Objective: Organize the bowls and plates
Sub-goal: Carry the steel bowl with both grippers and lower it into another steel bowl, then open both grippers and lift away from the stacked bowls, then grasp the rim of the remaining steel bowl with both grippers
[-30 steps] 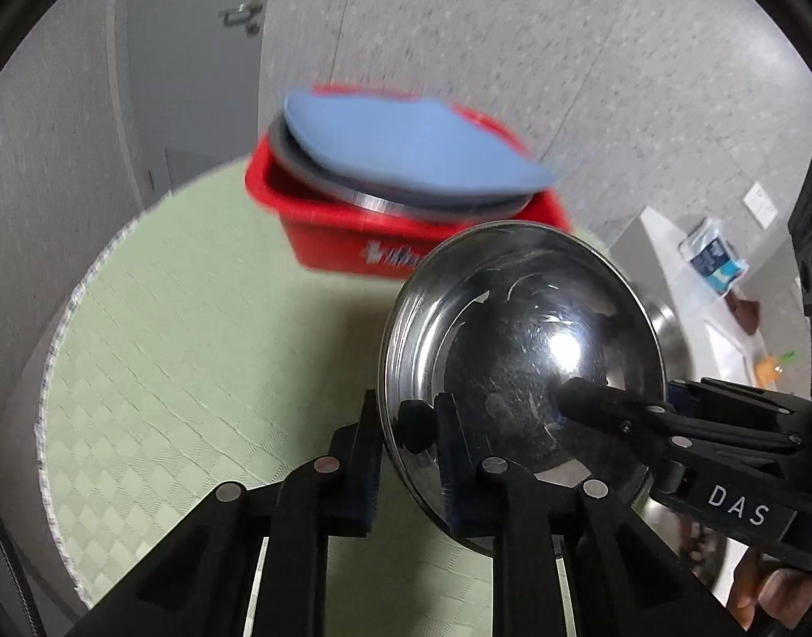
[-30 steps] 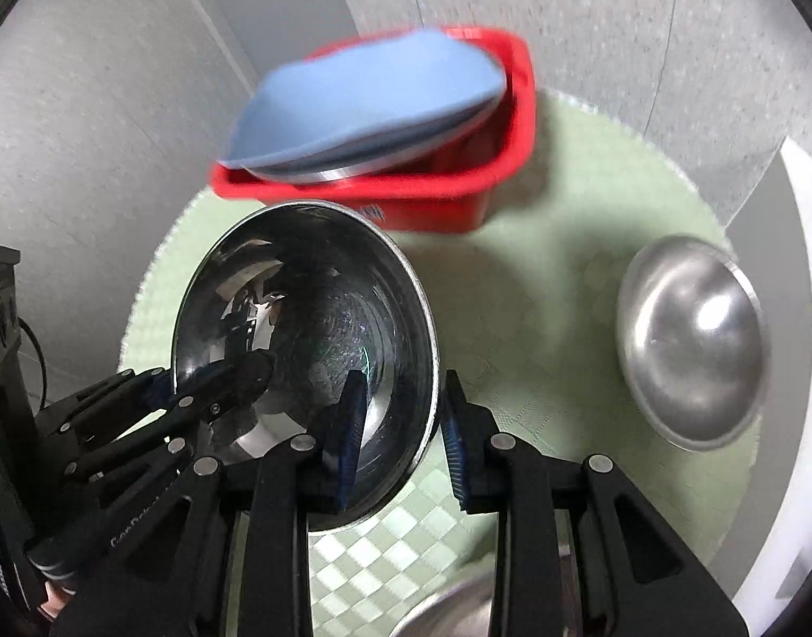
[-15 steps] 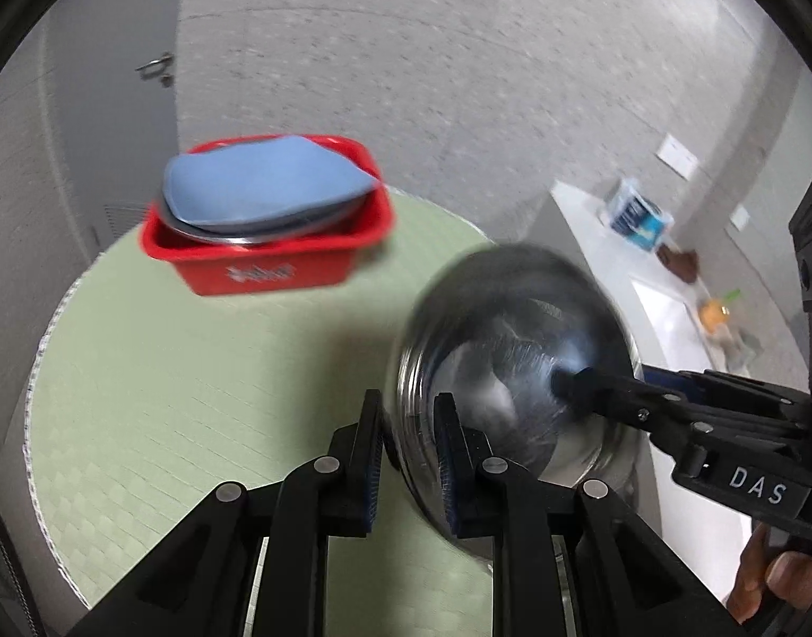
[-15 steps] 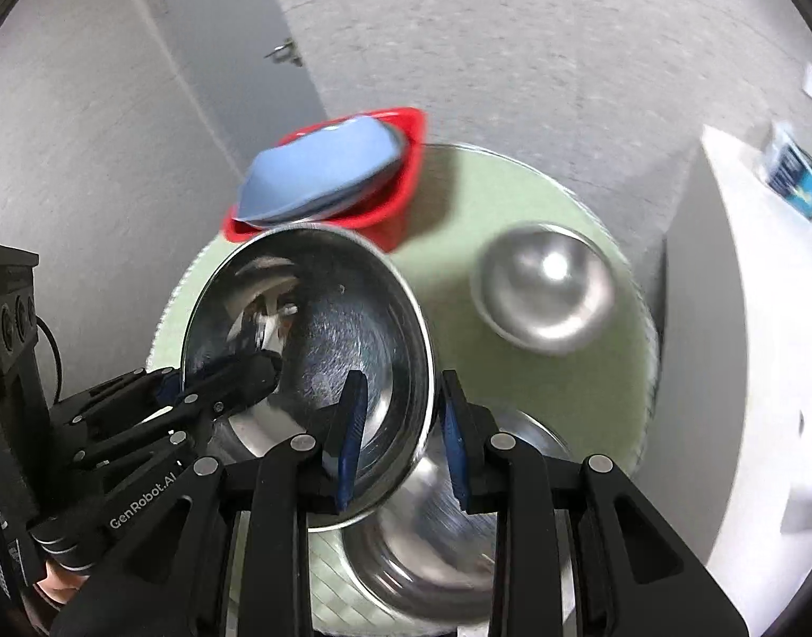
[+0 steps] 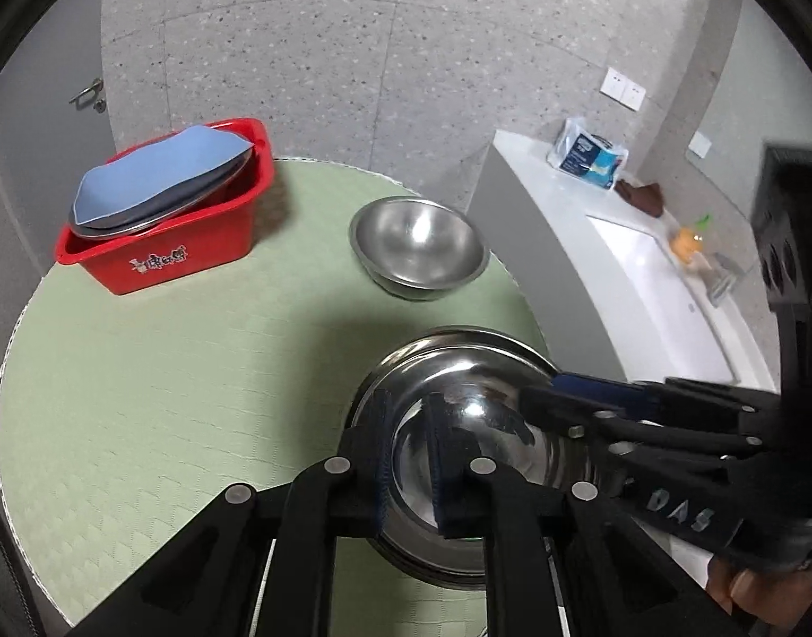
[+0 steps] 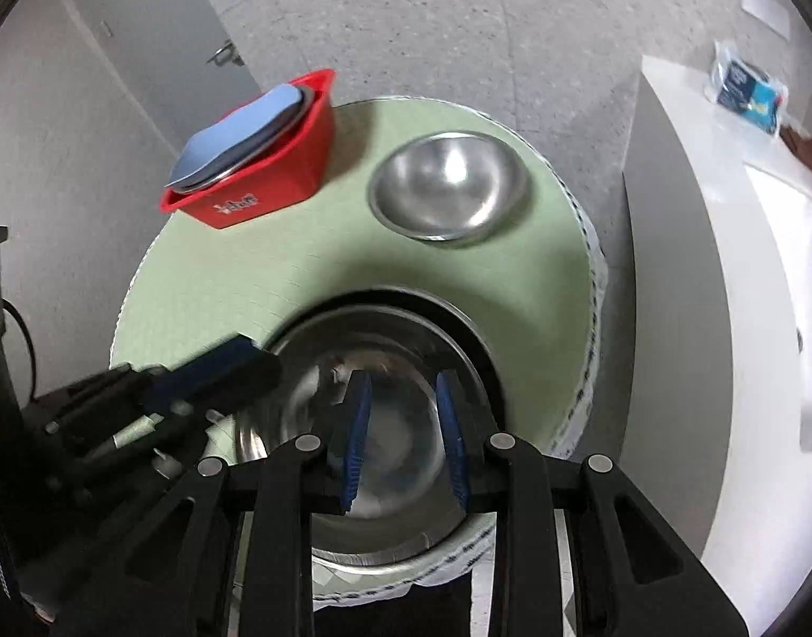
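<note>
The round green bench (image 5: 156, 382) carries everything, and the near bowl stack sits right at its near edge, beside the white sink counter (image 5: 645, 265). The red bin (image 5: 193, 244) stands at the far left with a plate and blue cloth (image 5: 156, 180) tilted in it. A lone steel bowl (image 5: 419, 244) sits far right, well apart from the bin. Closest in, the inner bowl (image 5: 475, 424) nests inside the big bowl (image 6: 406, 313).

The left gripper (image 5: 408, 456) pinches the inner bowl's left rim, jaws narrow. The right gripper (image 6: 403, 440) hovers over that bowl with its blue pads spread, gripping nothing.

The risks: with one rim pinch on slick steel, the bowl could pivot or slide as the left lets go. A snagged pad on withdrawal could drag the stack off the edge. The tilted plate could slip if the bin is bumped.
</note>
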